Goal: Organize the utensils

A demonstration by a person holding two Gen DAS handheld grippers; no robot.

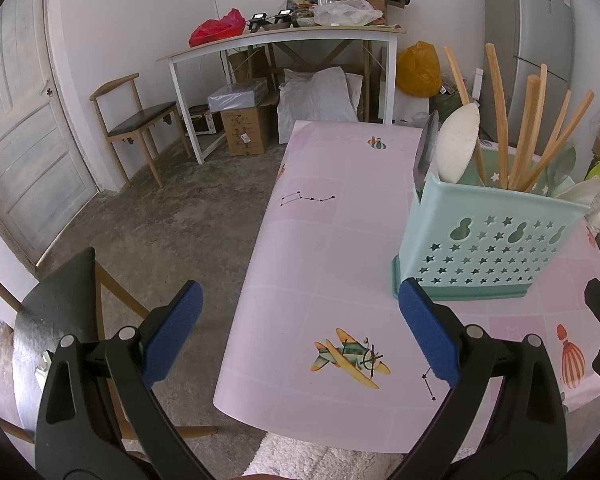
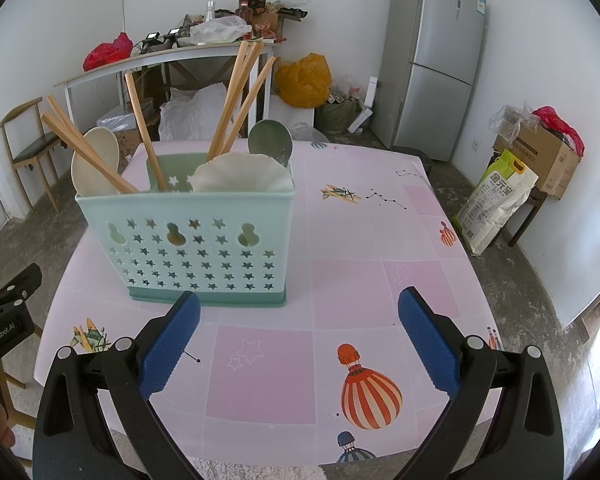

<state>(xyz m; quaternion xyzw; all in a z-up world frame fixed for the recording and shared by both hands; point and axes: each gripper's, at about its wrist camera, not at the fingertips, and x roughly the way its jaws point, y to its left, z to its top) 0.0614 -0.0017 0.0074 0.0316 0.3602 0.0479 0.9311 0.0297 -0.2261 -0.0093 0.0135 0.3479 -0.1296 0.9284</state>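
A mint-green utensil holder (image 1: pixel 496 240) (image 2: pixel 192 248) with star cut-outs stands upright on the pink table (image 1: pixel 320 248) (image 2: pixel 360 264). It holds several wooden chopsticks (image 1: pixel 500 120) (image 2: pixel 236 100), a white spoon (image 1: pixel 458 148) (image 2: pixel 94 162), a metal spoon (image 2: pixel 270 140) and a white scalloped dish (image 2: pixel 242 174). My left gripper (image 1: pixel 300 336) hangs open over the table's near left edge, left of the holder, nothing between its fingers. Open too is my right gripper (image 2: pixel 300 340), just in front of the holder and empty.
A chair (image 1: pixel 56 320) stands at the table's left side. Behind are a white desk (image 1: pixel 284 40) piled with bags and boxes, a second chair (image 1: pixel 136 124), a grey fridge (image 2: pixel 432 64), a rice bag (image 2: pixel 496 200) and a cardboard box (image 2: pixel 544 156). A door (image 1: pixel 24 132) is at left.
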